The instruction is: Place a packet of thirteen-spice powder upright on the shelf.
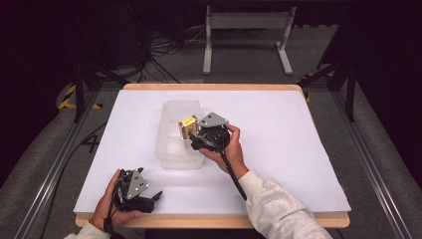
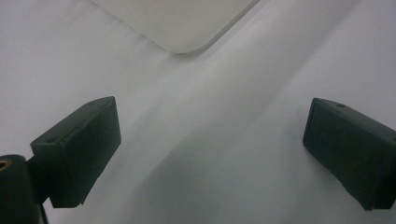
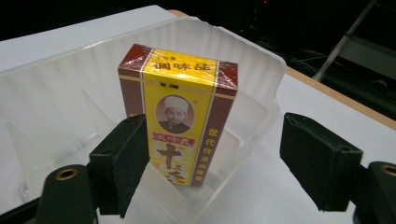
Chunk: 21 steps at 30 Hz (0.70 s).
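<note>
While it stands upright in the clear plastic tray, the yellow-and-maroon box lies between the jaws of the right gripper, which are apart and not pressing | label: Chinese characters, small portrait | left gripper: wide open, empty, over the white table.
</note>
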### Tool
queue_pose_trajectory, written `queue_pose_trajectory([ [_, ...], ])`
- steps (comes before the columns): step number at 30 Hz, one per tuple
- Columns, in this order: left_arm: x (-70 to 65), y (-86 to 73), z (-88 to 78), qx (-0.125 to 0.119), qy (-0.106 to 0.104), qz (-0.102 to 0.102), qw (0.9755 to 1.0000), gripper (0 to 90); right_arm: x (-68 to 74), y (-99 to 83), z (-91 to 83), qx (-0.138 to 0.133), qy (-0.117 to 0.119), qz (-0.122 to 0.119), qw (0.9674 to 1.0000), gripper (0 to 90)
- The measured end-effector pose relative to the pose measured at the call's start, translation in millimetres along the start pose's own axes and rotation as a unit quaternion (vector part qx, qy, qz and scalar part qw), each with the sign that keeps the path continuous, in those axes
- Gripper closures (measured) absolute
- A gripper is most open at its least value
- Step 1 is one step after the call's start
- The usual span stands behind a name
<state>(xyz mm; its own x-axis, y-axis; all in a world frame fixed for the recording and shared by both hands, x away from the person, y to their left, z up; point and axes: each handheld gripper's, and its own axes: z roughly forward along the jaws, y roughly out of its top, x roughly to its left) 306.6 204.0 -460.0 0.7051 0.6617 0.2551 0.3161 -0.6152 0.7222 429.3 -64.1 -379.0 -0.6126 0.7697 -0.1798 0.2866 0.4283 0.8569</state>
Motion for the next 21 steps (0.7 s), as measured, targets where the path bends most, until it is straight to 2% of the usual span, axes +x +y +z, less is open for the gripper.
queue_pose_trajectory([
  [8,-0.6,0.3,-0.1,-0.001,0.001,-0.001,1.0,4.8,-17.7,-2.0,-15.7,-0.003,0.012,-0.003,0.9999,22.9],
  [12,-0.6,0.9,-1.0,-0.004,0.001,0.0,1.0,4.8,-27.1,-2.6,-24.1,-0.002,0.008,-0.011,0.9999,22.0],
  [18,0.7,1.4,-3.0,-0.017,-0.002,-0.012,0.9998,5.0,-39.1,-4.5,-34.1,-0.001,0.0,-0.025,0.9997,21.6],
  [21,2.7,1.8,-5.5,-0.029,-0.003,-0.025,0.9993,5.0,-45.8,-5.6,-40.2,0.003,-0.007,-0.037,0.9993,21.3],
])
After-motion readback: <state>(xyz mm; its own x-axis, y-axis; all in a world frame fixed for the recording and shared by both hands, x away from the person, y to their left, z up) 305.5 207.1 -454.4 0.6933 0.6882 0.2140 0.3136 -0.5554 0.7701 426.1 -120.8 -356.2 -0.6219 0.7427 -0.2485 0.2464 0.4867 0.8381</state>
